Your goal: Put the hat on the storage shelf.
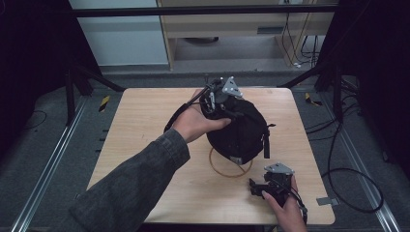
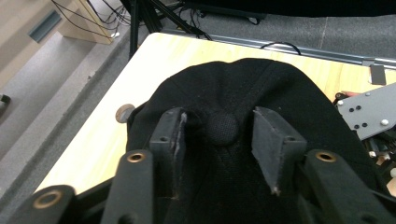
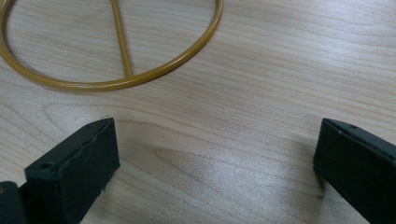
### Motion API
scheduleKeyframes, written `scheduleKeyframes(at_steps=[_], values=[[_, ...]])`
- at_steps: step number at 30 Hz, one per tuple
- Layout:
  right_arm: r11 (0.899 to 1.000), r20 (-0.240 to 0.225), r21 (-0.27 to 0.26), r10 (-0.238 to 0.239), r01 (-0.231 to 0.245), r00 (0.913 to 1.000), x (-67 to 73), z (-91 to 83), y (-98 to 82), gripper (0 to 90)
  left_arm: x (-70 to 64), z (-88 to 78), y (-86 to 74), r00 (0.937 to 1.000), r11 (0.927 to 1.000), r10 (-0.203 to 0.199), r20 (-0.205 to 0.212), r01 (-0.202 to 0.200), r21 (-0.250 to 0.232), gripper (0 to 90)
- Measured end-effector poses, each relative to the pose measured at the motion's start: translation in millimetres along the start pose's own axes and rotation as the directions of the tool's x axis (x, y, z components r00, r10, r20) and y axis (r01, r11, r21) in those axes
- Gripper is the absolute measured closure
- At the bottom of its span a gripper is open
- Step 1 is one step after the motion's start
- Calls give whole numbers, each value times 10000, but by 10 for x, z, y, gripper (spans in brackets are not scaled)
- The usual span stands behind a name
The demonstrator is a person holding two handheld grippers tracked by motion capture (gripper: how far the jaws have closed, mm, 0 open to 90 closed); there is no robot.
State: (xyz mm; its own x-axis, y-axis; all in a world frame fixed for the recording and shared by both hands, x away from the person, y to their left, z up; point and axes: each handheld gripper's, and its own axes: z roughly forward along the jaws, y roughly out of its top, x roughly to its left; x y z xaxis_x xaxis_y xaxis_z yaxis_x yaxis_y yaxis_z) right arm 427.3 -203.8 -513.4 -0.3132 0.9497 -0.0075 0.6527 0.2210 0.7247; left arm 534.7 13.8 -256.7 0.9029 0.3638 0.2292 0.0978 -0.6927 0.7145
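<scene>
Left tool [image 2: 219, 135] jaws part-open astride the black cap [image 2: 243, 88] — domed, top button between; right tool [image 3: 215, 163] wide open, empty.

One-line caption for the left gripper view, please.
Left gripper with jaws apart either side of the top button of a black cap on a wooden table.

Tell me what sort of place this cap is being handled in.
Probably a lab recording bay, not a home or shop: a lone wooden table ringed by dark curtains, metal floor rails either side, loose cables on grey carpet. The black cap sits on a wire stand.
</scene>
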Motion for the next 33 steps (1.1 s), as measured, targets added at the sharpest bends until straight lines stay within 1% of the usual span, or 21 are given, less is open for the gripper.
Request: scheduleKeyframes(at_steps=[6, 9, 10, 16, 17, 18, 19, 20, 23, 24, 27, 28, 33], values=[[10000, 0, 1, 2, -2, 10000, 0, 0, 0, 4, -12, -37, -31, 9997, 9999, -83, -222, 81, -86, 439], [10000, -1, -1, 2, -2, 10000, 0, 0, 0, 4, -23, -55, -49, 9996, 9999, -28, -283, 25, -105, 411], [10000, -1, 0, 0, 0, 10000, 0, 0, 0, 4, -23, -65, -54, 9993, 9999, -7, -362, 2, -126, 401], [10000, -1, -3, 4, -4, 10000, 0, 0, 0, 4, -26, -106, -82, 9989, 9994, -154, -437, 140, -322, 331], [10000, -1, -3, 4, -4, 10000, 0, 0, 0, 4, -26, -117, -86, 9989, 9992, -160, -435, 144, -368, 331], [10000, -1, -1, 5, -5, 10000, 0, 0, 0, 4, -27, -136, -90, 9991, 9985, -279, -325, 264, -470, 296], [10000, -1, -1, 5, -5, 10000, 0, 0, 0, 4, -27, -136, -90, 9991, 9985, -279, -325, 264, -470, 280], [10000, -1, 1, 5, -5, 10000, 0, 0, 0, 4, -26, -155, -100, 9990, 9965, -441, 58, 444, -703, 265], [10000, -2, -3, 0, 0, 10000, 0, 0, 0, 4, -34, -169, -115, 9990, 9964, -438, 70, 442, -727, 215], [10000, -4, 2, 8, -8, 10000, 1, 0, 0, 4, -43, -182, -137, 9983, 9956, -559, 172, 570, -744, 198], [10000, 0, 0, 10, -10, 10000, 1, 0, 0, 4, -53, -200, -157, 9980, 9954, -606, 200, 619, -725, 161], [10000, 1, 0, 12, -12, 10000, 1, 0, 0, 4, -70, -215, -174, 9970, 9948, -681, 379, 707, -726, 150], [10000, 2, 2, 14, -14, 10000, 1, 0, 0, 4, -118, -233, -212, 9970, 9960, -609, 468, 638, -628, 124]])
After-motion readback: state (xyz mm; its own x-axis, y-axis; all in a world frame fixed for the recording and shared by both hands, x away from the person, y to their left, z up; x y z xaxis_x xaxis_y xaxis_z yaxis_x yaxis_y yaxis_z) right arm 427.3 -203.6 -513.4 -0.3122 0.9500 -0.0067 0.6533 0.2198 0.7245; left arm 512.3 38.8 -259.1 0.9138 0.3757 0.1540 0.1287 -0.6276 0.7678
